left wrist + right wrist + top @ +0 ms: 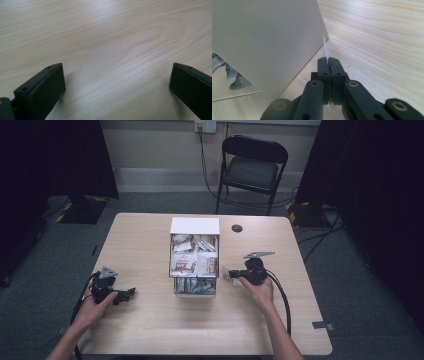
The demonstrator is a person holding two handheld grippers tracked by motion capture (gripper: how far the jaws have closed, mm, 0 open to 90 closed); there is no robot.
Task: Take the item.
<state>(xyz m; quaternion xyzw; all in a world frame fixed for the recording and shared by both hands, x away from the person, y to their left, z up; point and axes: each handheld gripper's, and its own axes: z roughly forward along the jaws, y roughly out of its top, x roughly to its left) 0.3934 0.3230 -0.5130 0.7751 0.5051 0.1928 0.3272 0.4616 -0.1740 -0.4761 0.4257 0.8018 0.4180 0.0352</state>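
Note:
A white box of drawers (195, 226) stands mid-table, with two drawers pulled toward me. The upper drawer (194, 260) holds several white and brown packets, and the lower one (195, 286) holds silvery packets. My right gripper (236, 275) sits just right of the box, shut on a thin white packet (228, 275). In the right gripper view the packet's edge (325, 48) sticks up from the closed gripper (329, 65), close to the box's side wall (267, 37). My left gripper (131, 293) rests low at the table's left, open, with bare wood between its fingers (47, 87).
The light wooden table (150, 330) has a small black round disc (237, 228) behind the box. A black folding chair (252, 165) stands beyond the far edge, with cables on the grey floor. Dark curtains flank both sides.

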